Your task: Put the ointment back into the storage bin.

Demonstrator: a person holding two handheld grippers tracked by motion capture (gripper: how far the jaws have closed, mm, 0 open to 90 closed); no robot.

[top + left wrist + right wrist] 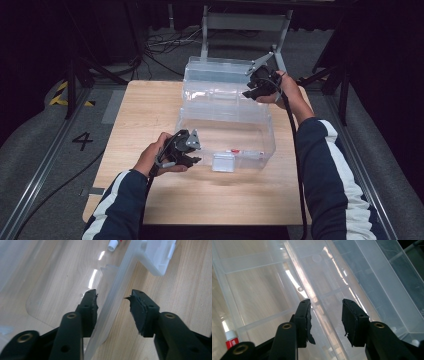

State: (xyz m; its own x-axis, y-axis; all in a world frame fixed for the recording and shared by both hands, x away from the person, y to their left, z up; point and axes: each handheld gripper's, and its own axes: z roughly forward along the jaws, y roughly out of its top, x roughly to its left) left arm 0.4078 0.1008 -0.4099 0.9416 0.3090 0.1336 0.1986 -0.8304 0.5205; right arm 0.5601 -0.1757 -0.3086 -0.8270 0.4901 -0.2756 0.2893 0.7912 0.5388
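Wooden counter (150,110) carries clear plastic storage box (225,127), lid (220,75) swung open behind. Right gripper (325,315) straddles hinge-side rim, jaws spread, seemingly not pinching. Left gripper (113,305) straddles front wall, jaws apart. Red-white tube (115,243) lies inside box.

A light wood-grain rectangular table (150,107) stands on grey carpeted floor (35,150) marked with a black numeral 4 (83,140) and yellow-black hazard tape (61,93), with black cables (165,46) and a grey metal frame (245,22) against dark surroundings behind.
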